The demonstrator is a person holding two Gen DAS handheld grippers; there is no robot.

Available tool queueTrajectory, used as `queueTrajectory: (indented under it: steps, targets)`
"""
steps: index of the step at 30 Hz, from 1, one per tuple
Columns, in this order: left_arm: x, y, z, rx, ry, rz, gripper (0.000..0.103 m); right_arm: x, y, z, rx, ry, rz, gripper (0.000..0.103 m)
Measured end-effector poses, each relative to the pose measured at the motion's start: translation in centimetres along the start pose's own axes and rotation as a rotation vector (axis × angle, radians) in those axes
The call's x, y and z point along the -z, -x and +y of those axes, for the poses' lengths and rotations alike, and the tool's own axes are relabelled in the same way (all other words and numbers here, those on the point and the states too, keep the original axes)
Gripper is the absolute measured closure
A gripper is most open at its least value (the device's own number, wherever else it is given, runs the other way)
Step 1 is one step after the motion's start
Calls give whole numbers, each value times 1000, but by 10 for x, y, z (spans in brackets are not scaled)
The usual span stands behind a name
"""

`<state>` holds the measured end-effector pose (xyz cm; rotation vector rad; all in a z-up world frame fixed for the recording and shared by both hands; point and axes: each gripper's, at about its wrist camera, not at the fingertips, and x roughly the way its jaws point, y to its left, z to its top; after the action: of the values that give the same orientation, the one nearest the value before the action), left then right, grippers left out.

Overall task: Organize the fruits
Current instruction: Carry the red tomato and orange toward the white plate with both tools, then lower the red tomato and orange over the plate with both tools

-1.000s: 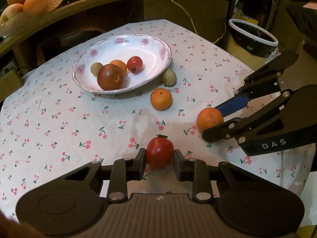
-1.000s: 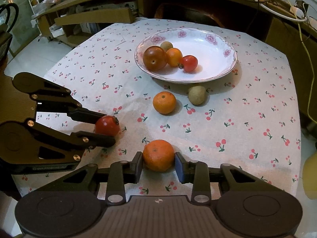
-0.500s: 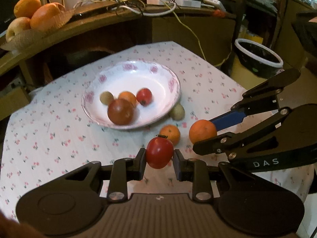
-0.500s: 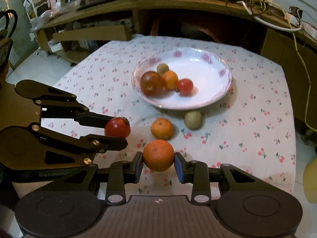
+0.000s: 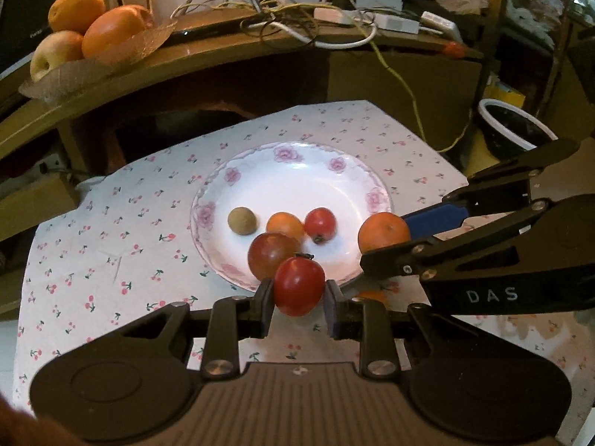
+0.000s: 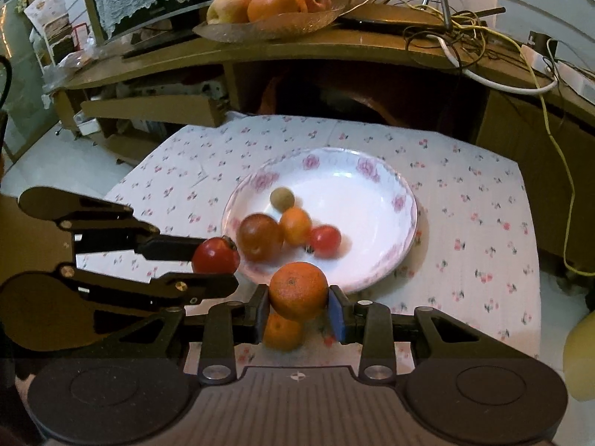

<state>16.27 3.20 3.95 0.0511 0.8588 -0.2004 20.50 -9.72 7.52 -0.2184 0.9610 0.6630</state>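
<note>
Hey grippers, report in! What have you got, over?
Left gripper shut on tomato. Right gripper shut on orange. Both held up at near rim of plate. Four fruits already inside; nothing blocking.

I see a shiny, smooth red tomato [image 5: 298,285] and an orange [image 6: 298,290] with bumpy, dull skin. The plate [image 5: 357,176] looks like glossy white china with pink flowers on its rim. The tablecloth [image 5: 111,245] is soft, matt cloth with little cherries. My left gripper [image 5: 298,303] looks like dull black plastic with shiny metal screws. The shelf [image 6: 334,46] is smooth brown wood.
</note>
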Motion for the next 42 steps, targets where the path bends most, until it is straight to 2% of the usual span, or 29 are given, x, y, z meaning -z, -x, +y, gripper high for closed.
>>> queueTrajectory:
  steps: [7, 16, 28, 42]
  targets:
    - [-4, -20, 10, -1, 20, 28, 71, -9, -21, -3, 8, -6, 29, 68]
    - [-13, -34, 15, -20, 17, 24, 72, -15, -39, -16, 0, -58, 47, 68]
    - [-21, -53, 21, -41, 32, 21, 71, -20, -54, -25, 24, -53, 32, 67]
    - [-24, -55, 24, -33, 42, -4, 70, -23, -61, -31, 57, -43, 17, 65]
